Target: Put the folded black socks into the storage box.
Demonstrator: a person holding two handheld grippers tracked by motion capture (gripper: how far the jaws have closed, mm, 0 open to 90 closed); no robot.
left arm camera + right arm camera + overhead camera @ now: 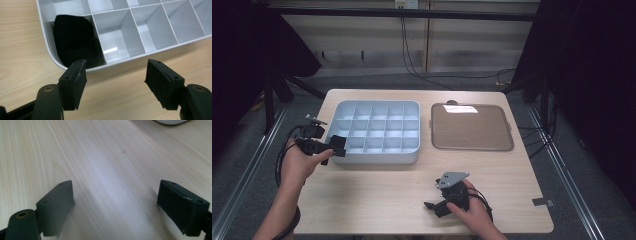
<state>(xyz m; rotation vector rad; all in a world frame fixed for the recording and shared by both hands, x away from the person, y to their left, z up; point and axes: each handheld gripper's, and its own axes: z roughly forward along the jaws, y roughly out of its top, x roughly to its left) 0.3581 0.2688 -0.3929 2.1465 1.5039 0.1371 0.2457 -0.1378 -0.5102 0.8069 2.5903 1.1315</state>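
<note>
A black folded cloth (pixel 75 37) lies in the near left corner compartment of the grey divided tray (pixel 140 27). In the high view the black cloth (pixel 338 144) sits at the front left corner of the grey divided tray (pixel 377 107). My left gripper (pixel 115 82) hovers just outside that corner, jaws open, nothing between them; in the high view the left gripper (pixel 326 151) is held by a hand at the tray's left edge. My right gripper (pixel 115 205) is open above bare wood, and the right gripper (pixel 433 206) rests near the table's front edge.
A flat brown tray (pixel 472 127) lies to the right of the divided tray. The other compartments of the grey tray hold nothing. Light wooden tabletop (pixel 377 195) stretches between the two hands. Cables trail on the floor behind the table.
</note>
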